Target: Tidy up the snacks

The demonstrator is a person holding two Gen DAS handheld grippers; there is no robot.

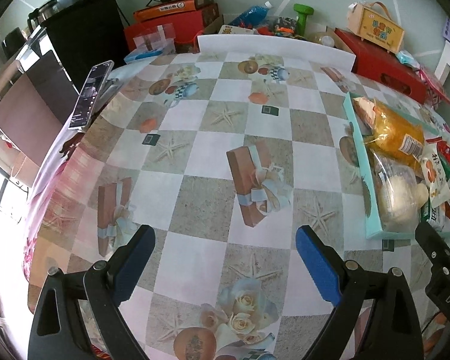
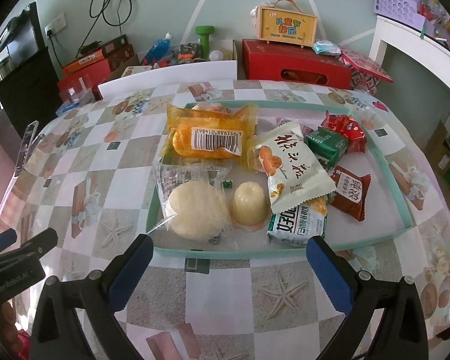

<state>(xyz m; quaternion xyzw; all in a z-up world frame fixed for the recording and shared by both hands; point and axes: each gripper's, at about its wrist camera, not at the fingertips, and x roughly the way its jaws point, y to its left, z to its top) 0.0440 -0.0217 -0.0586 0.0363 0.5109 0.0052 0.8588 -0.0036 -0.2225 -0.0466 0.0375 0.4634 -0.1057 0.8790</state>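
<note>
Both my grippers hang with fingers spread wide and nothing between them. The right gripper (image 2: 228, 258) hovers low over the table just short of the near rim of the teal tray (image 2: 403, 198), which sits at my twelve o'clock. The left gripper (image 1: 225, 252) faces bare checked tablecloth (image 1: 195, 150), with the same tray off at its three o'clock, so it stays out of the right one's way.

All the snacks I can see already lie inside the tray. The orange-wrapped cake (image 2: 208, 139) sits at ten o'clock within it, barcode up. The clear-bagged round bun (image 2: 195, 210) is at seven o'clock, against the near wall. A small pudding cup (image 2: 250, 207) stands just right of it, touching the white cracker pack (image 2: 297, 225). The pale peanut packet (image 2: 294, 168) overlaps that pack and leans toward the green packet (image 2: 325, 145). Two red packets (image 2: 349, 193) lie at two and four o'clock.

They are gathered but loosely heaped, some overlapping, with bare tray floor on the far right. I judge this fits either snacks just collected into the tray or a heap waiting to be sorted out of it; I cannot tell which. I keep my fingers parted because no packet is mine to hold right now.
</note>
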